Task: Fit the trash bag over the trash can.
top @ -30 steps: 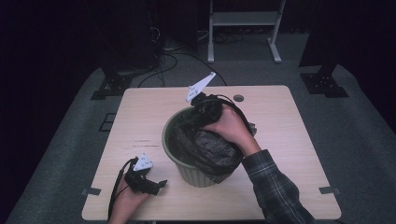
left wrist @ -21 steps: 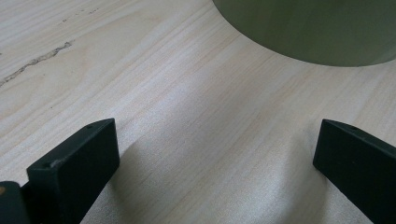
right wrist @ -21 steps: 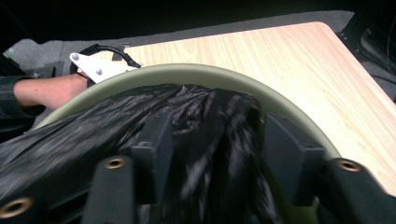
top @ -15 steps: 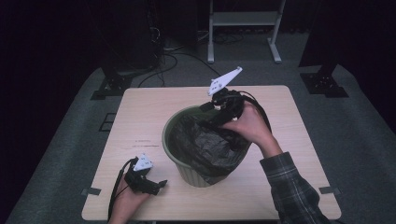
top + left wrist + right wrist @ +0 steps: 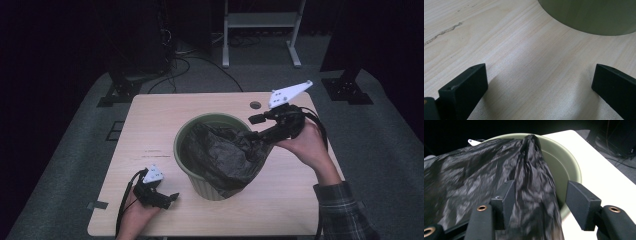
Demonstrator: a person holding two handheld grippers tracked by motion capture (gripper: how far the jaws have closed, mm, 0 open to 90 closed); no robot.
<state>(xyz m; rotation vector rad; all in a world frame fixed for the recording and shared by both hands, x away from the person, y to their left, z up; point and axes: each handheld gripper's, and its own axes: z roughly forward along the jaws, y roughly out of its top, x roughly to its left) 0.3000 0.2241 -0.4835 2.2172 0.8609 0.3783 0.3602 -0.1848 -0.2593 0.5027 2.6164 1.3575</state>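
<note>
Left gripper low at the near left, lying level in the left hand, jaws wide apart, right gripper raised at the right, held by the right hand, plaid sleeve behind, jaws just opened partway

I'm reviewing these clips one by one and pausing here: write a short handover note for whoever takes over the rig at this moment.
Left claw: open, resting low on the table near the front left of the green bin, nothing between its jaws.
Right claw: over the bin's right rim, jaws part open after just opening; a fold of the black bin bag lies between them, touching one jaw, not clamped.
Bag: bunched inside the bin, spilling over the front right rim.
Done: bag is in the bin and drawn toward the right edge.
Left: likely re-grip the bag's edge and spread it over the rim all round.
</note>
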